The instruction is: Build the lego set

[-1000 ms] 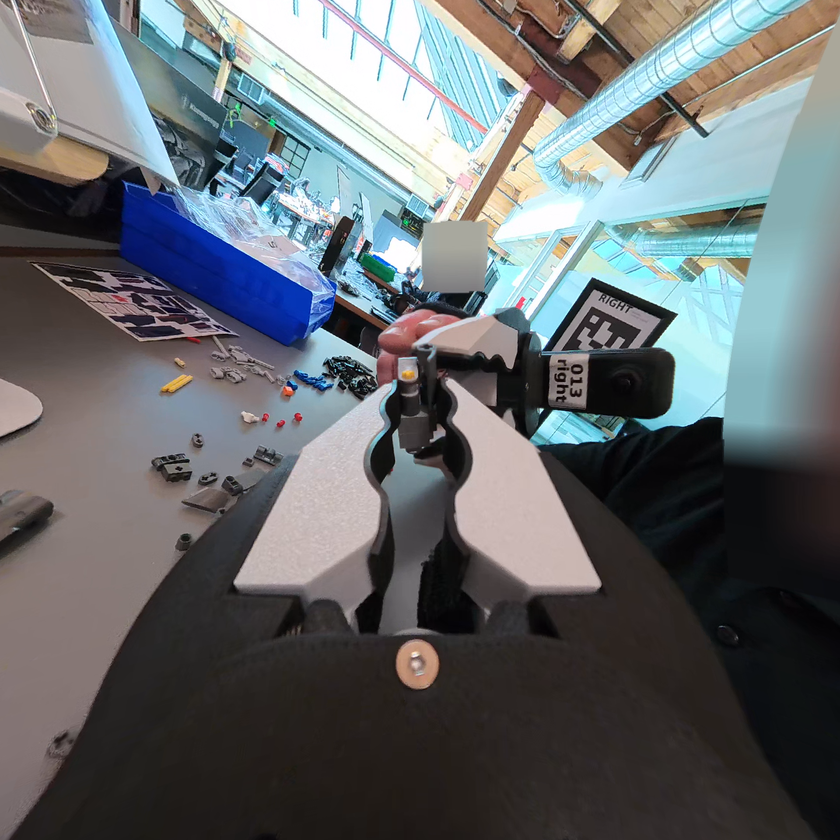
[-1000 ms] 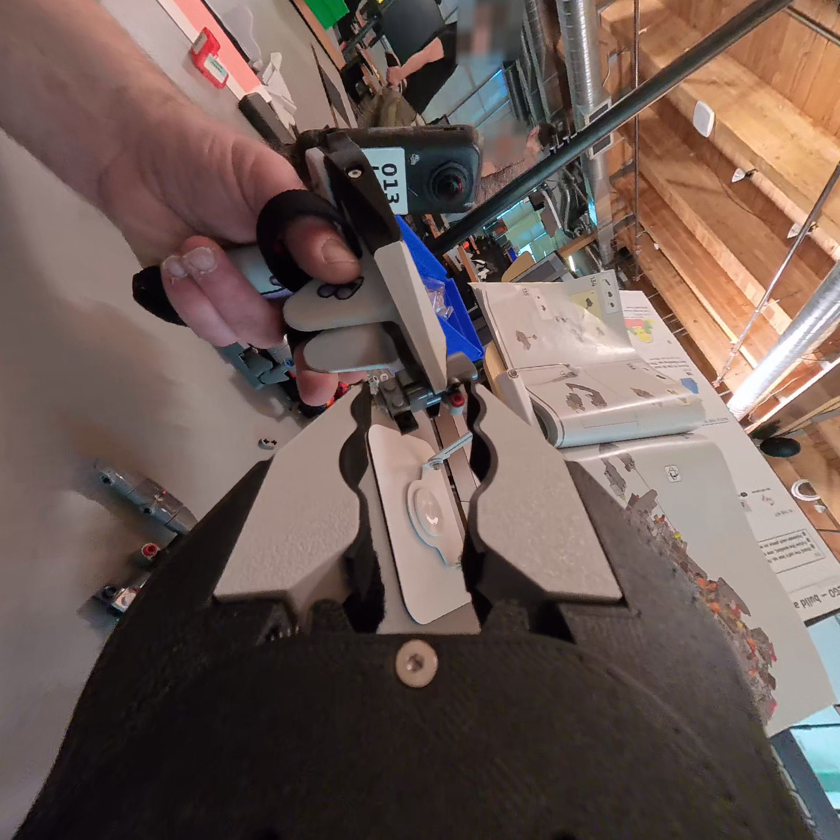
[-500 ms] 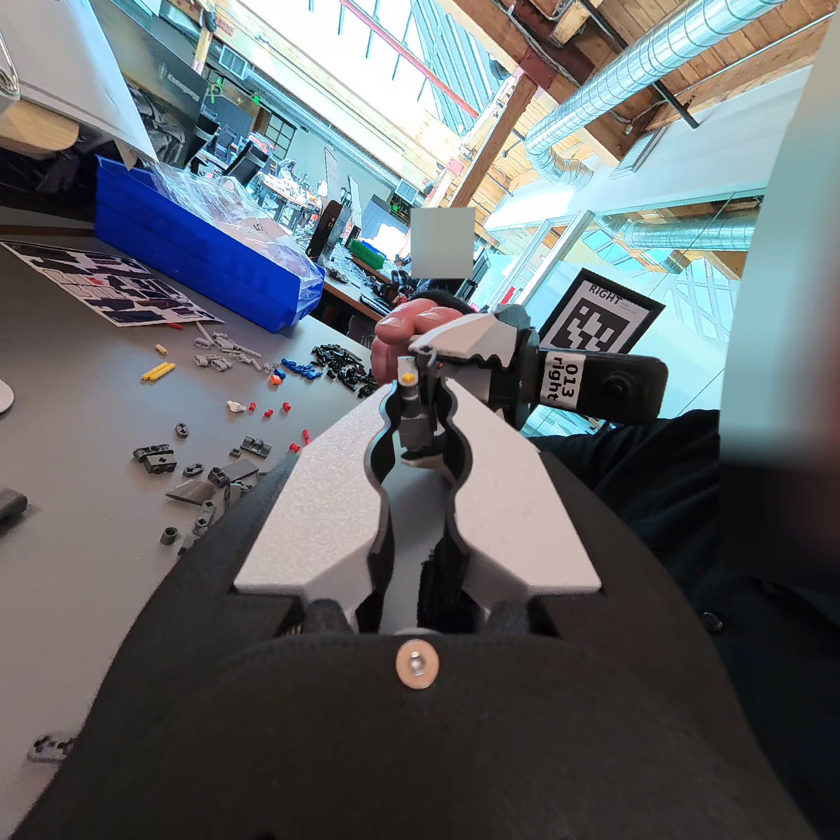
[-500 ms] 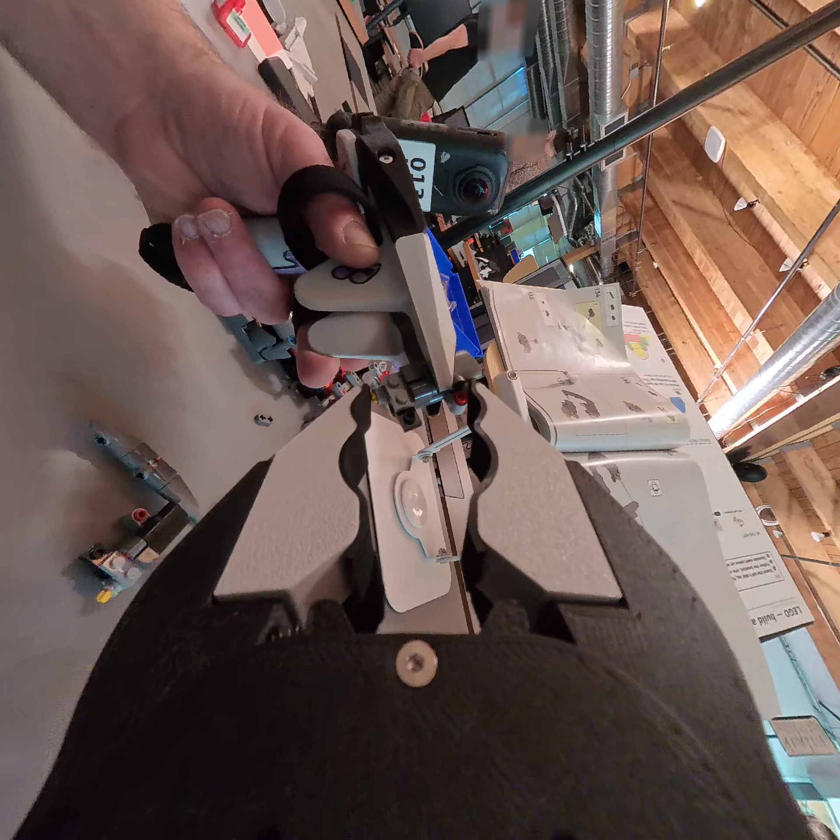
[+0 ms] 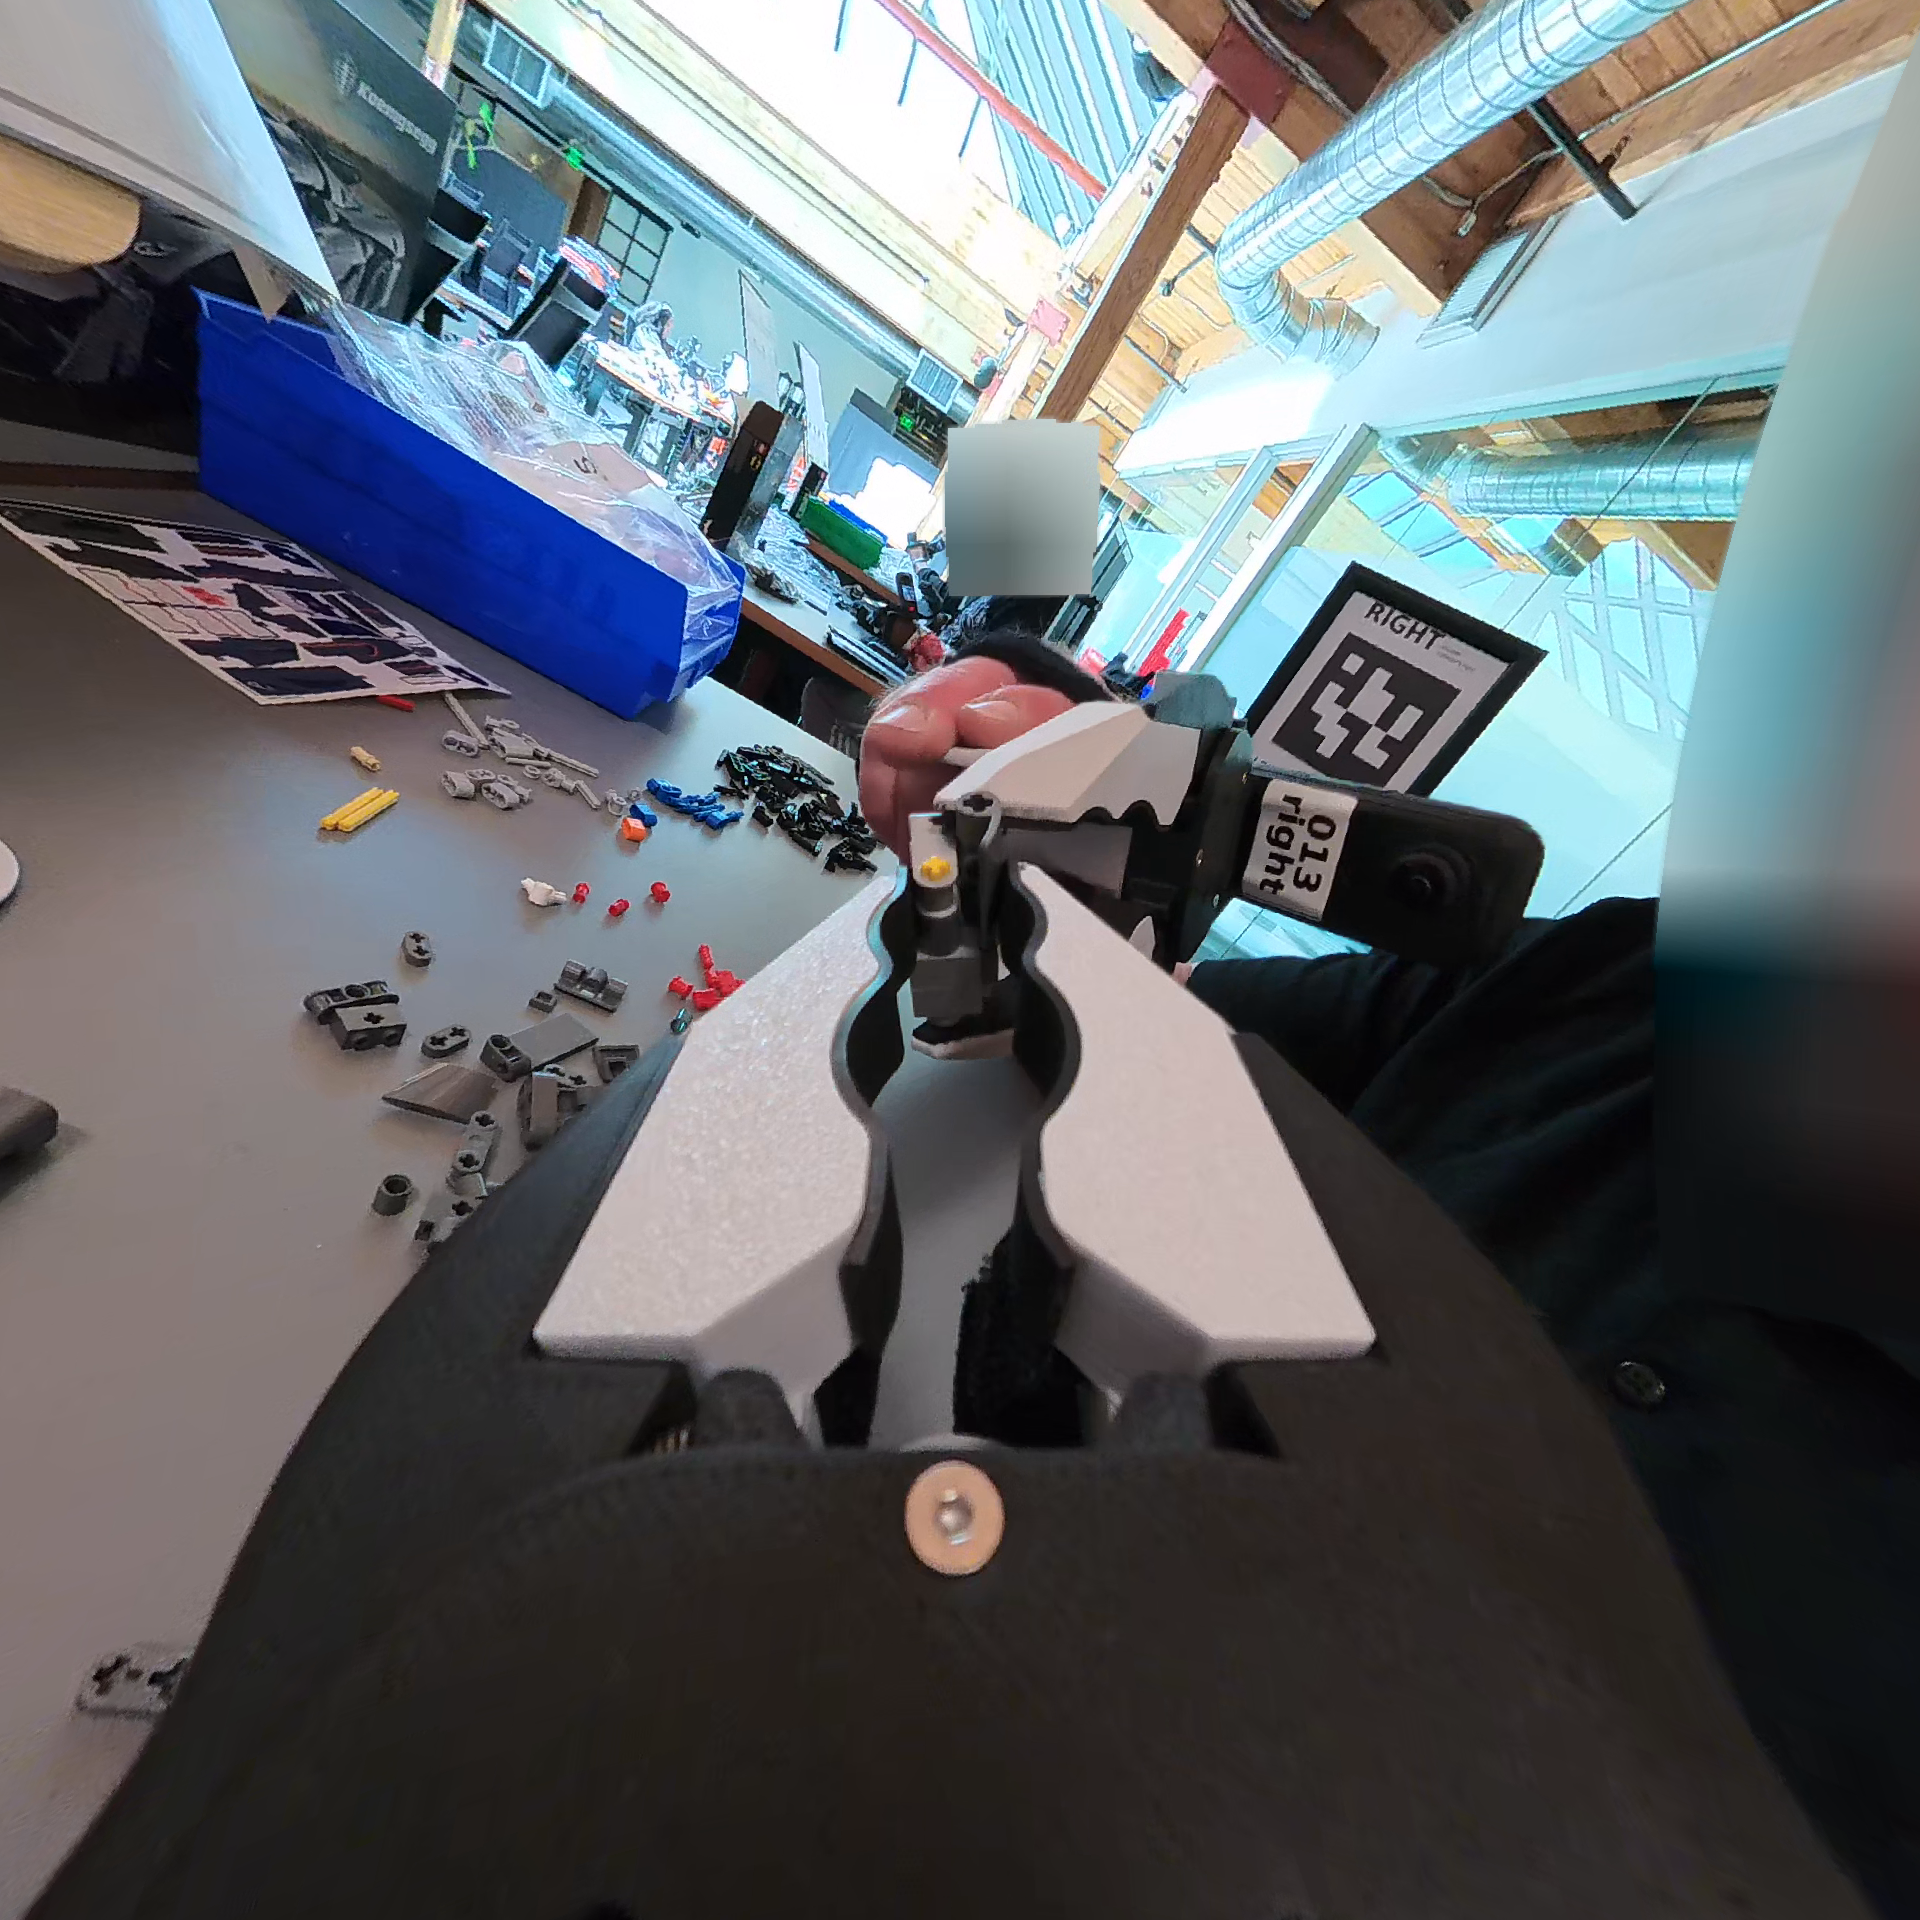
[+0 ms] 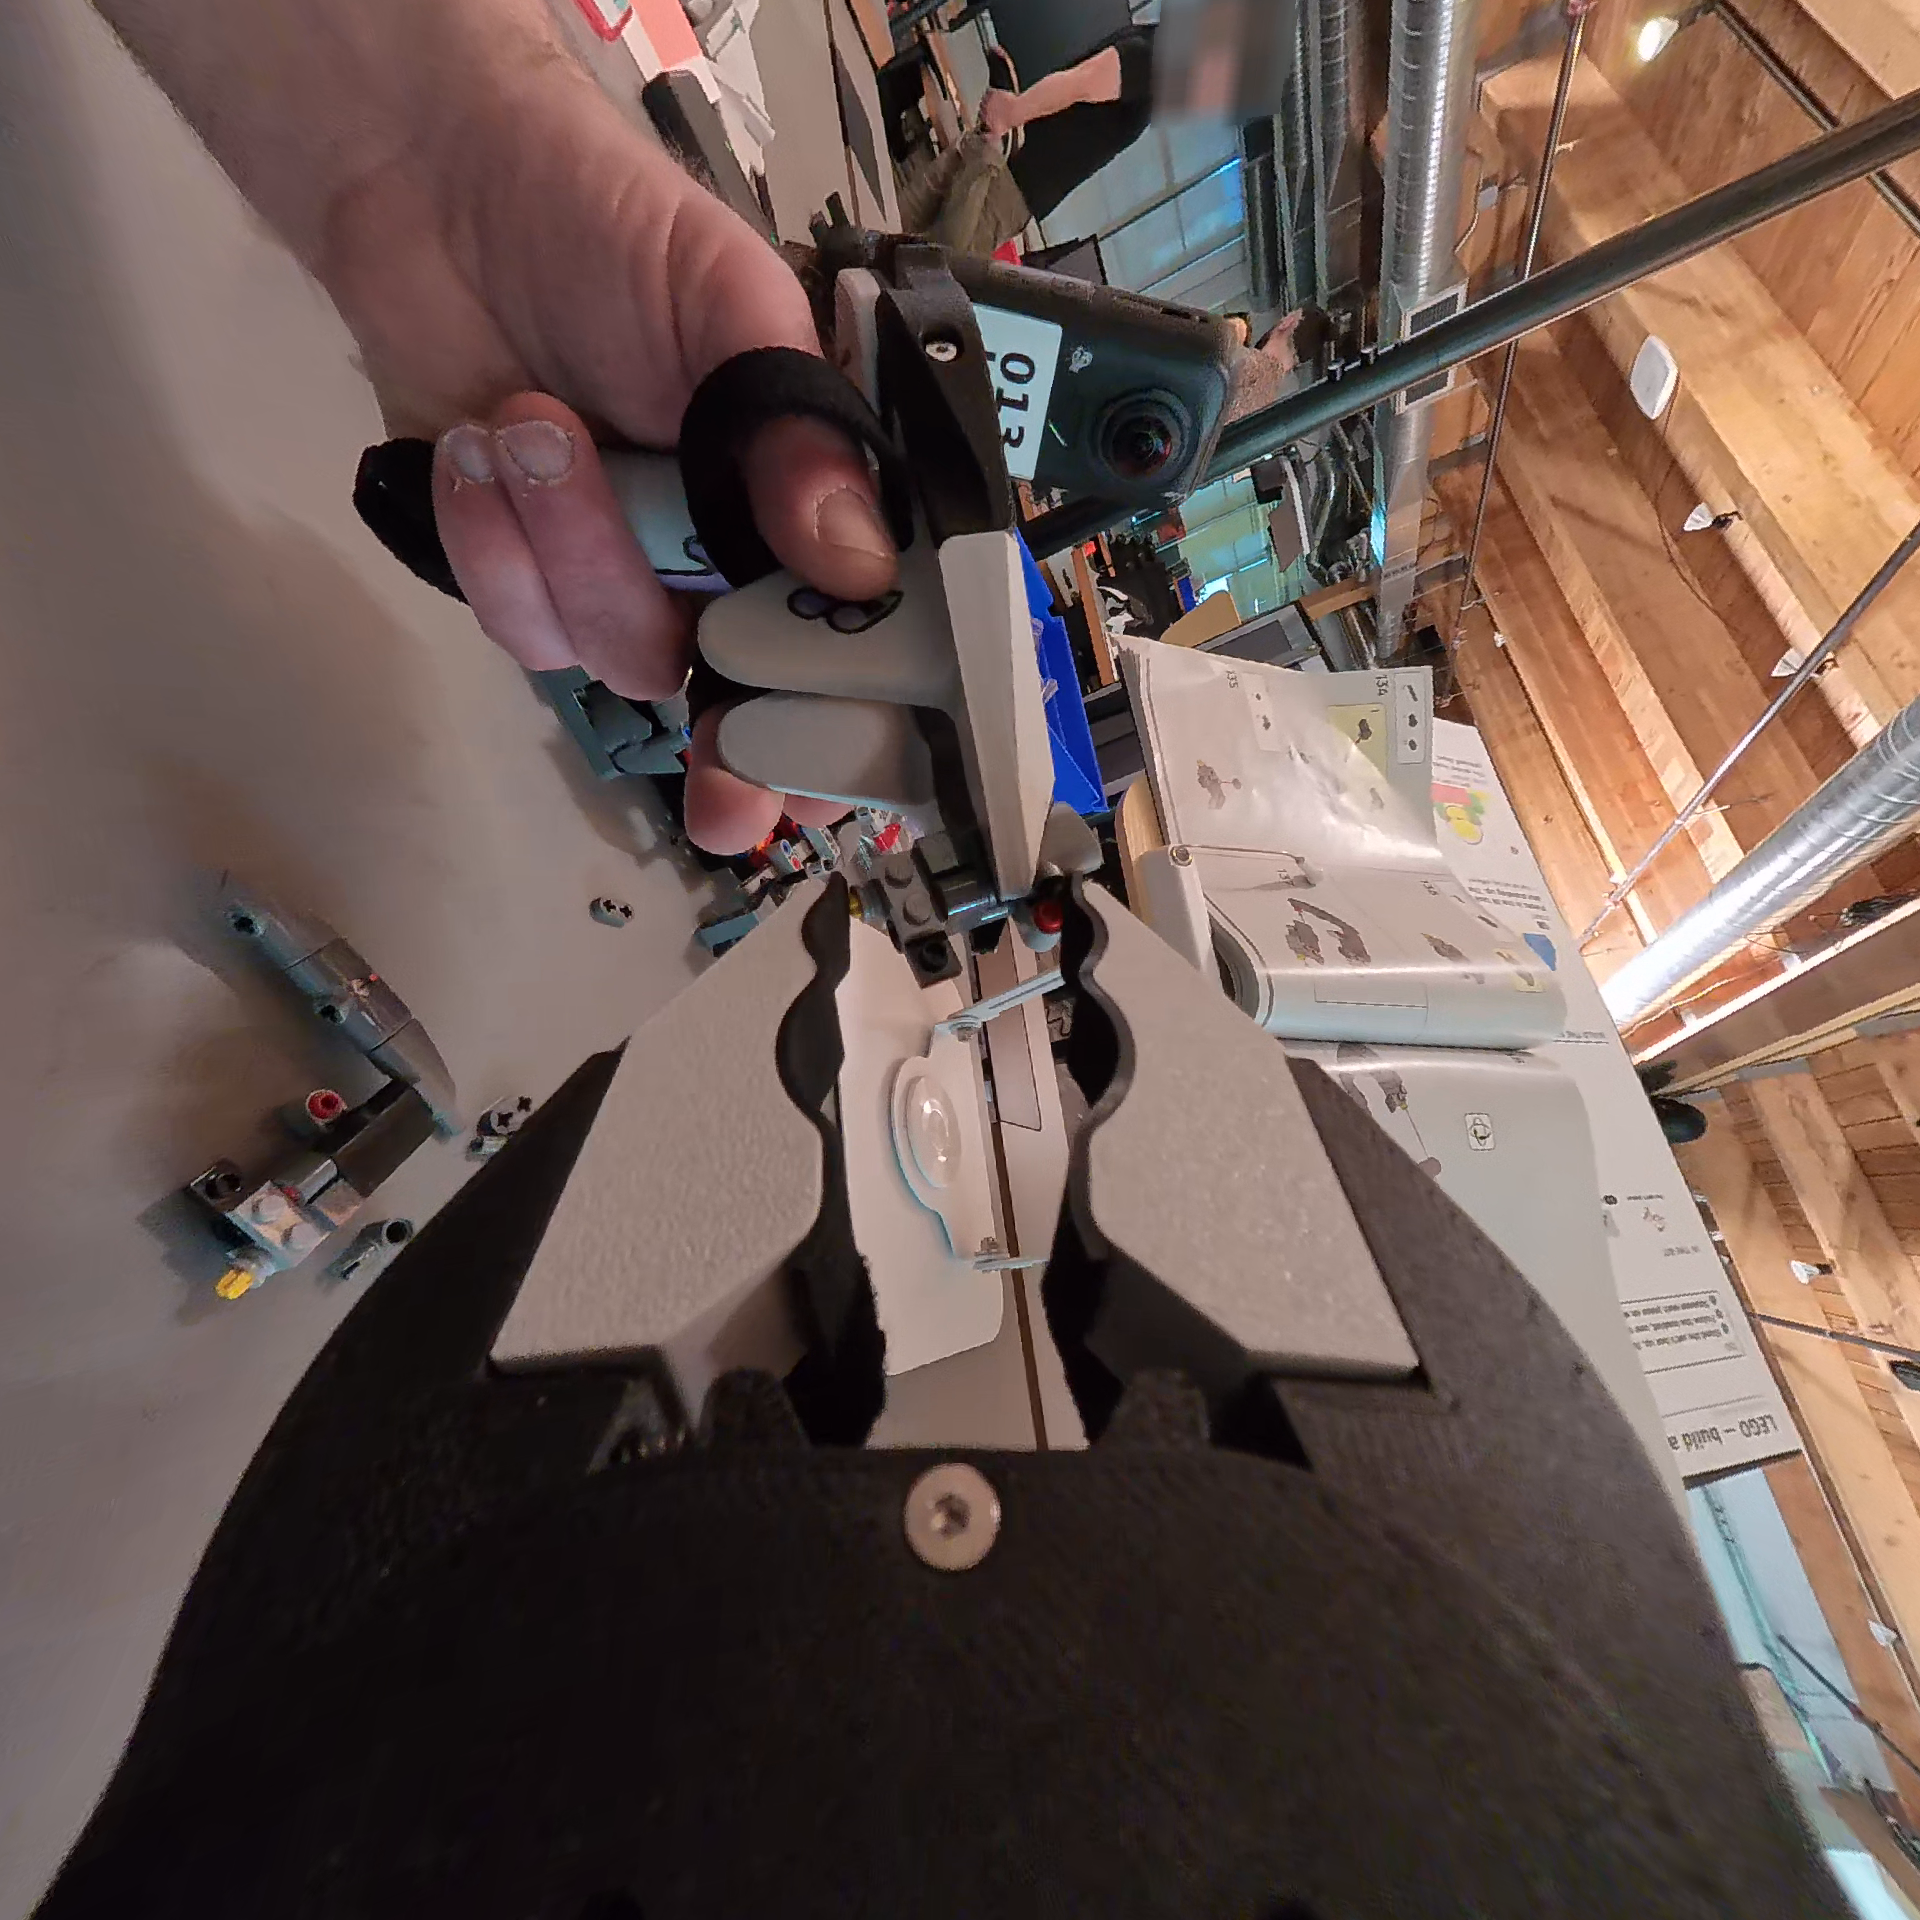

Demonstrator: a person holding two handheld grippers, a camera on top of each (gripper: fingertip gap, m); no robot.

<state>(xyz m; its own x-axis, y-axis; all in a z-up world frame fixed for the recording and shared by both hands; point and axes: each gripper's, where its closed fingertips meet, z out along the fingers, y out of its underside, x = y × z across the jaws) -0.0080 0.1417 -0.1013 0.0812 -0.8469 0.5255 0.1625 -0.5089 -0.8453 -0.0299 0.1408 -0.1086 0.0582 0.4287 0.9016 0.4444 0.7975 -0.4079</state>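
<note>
Left gripper (image 5: 956,940) fingers pinch one grey brick assembly (image 5: 943,961) (one yellow stud); right gripper (image 6: 951,914) fingers straddle it.

the right gripper (image 6: 951,914) closes its fingertips on the ends of a small grey brick assembly (image 6: 920,914), which the left gripper (image 6: 997,769) also clamps from above. an open instruction booklet (image 6: 1340,862) lies beyond on the grey table (image 6: 156,831).

Loose building pieces (image 5: 540,1029) lie scattered on the table (image 5: 208,1299), with the bin (image 5: 447,540) behind them.
</note>
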